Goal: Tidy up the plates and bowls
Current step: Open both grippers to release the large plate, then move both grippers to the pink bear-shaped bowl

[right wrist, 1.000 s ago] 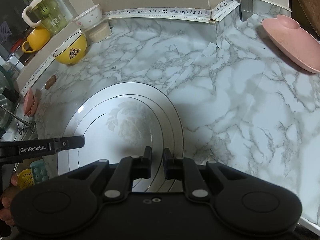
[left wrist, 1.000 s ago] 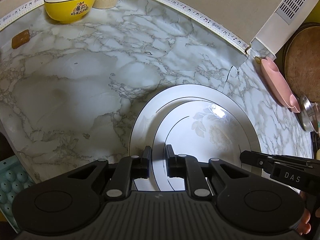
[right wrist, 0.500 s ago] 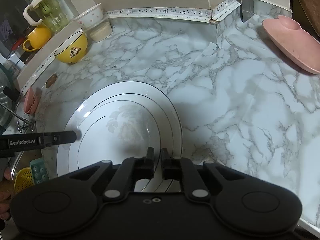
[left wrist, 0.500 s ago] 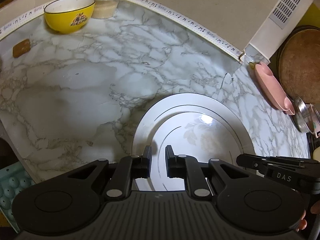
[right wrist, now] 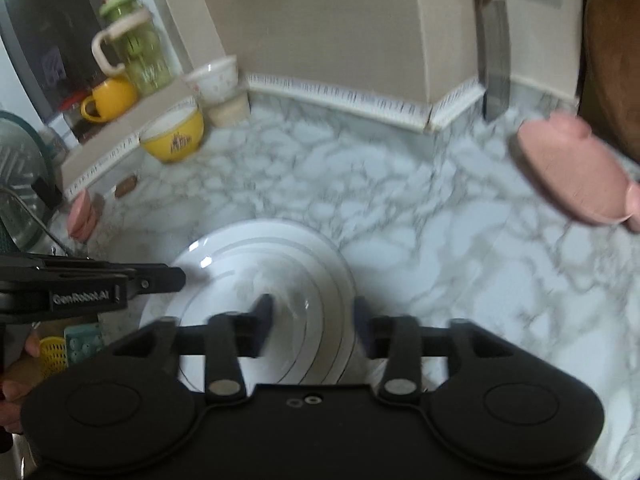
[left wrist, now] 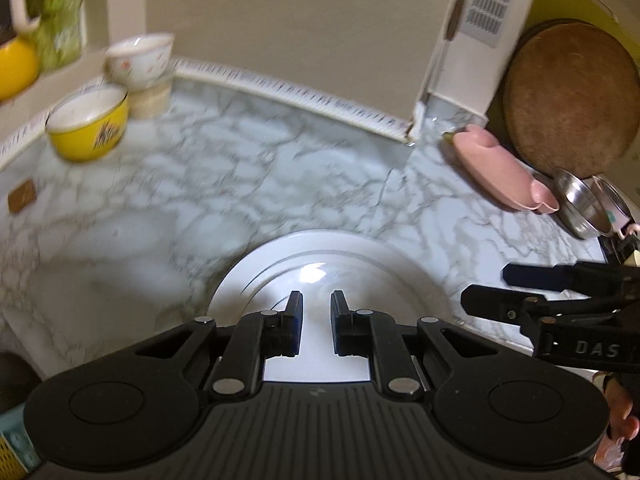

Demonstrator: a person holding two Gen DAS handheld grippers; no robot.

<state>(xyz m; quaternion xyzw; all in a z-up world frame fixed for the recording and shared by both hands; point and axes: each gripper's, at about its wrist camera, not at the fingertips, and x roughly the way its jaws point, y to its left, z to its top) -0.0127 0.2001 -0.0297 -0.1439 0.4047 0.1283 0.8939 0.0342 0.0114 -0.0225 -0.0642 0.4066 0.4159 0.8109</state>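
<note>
Two white plates lie stacked on the marble counter, a smaller flowered plate (left wrist: 320,276) (right wrist: 248,280) on a larger plate (left wrist: 360,248) (right wrist: 344,264). My left gripper (left wrist: 316,300) (right wrist: 176,276) hovers over their near left rim. It is shut to a narrow gap with nothing gripped. My right gripper (right wrist: 314,308) (left wrist: 486,286) hangs above the near right rim. Its jaws are opening wide, and only the plates below show between them. A yellow bowl (left wrist: 88,128) (right wrist: 174,136) and a white flowered bowl (left wrist: 138,60) (right wrist: 212,80) stand at the back left.
A pink plate (left wrist: 496,168) (right wrist: 572,176) leans at the right beside a steel bowl (left wrist: 580,204) and a round wooden board (left wrist: 568,96). A green jug (right wrist: 132,48) and yellow mug (right wrist: 108,98) sit on the left ledge. The wall corner juts in behind.
Both grippers have risen and tipped up, so the plates look smaller and more wall shows. The right jaws, shut by the plates' near rim before, have spread apart. The left gap is unchanged.
</note>
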